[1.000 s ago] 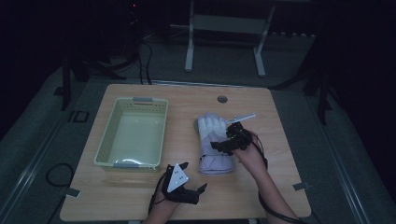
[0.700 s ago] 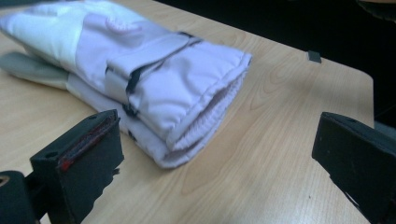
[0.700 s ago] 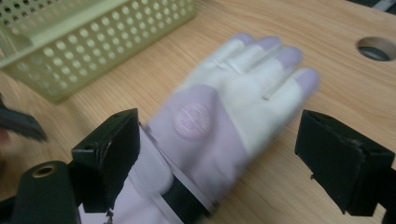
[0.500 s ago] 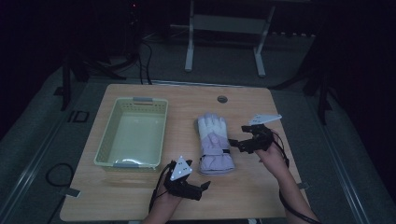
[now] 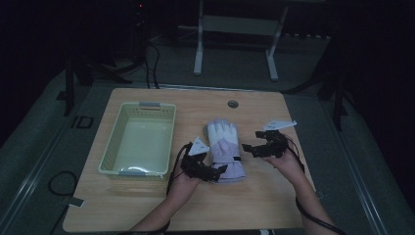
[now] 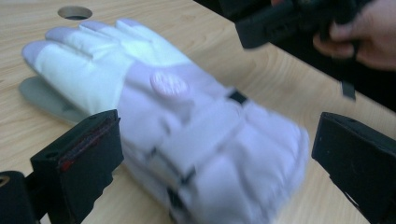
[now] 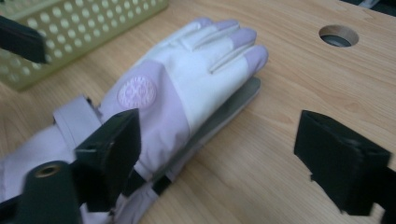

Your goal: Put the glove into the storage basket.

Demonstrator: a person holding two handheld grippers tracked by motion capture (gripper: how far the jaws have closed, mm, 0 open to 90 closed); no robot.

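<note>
Lying flat on woodgrain table (image 5: 147,205), padded lilac-white glove (image 5: 224,149), perforated plastic basket (image 5: 139,142), left gripper (image 5: 215,172) jaws apart, right gripper (image 5: 250,148) jaws apart

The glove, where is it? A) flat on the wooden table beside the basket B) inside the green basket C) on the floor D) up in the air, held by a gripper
A: the glove lies flat on the table, to the right of the basket, while the left gripper and right gripper are open near it and neither is pinching it.
</note>
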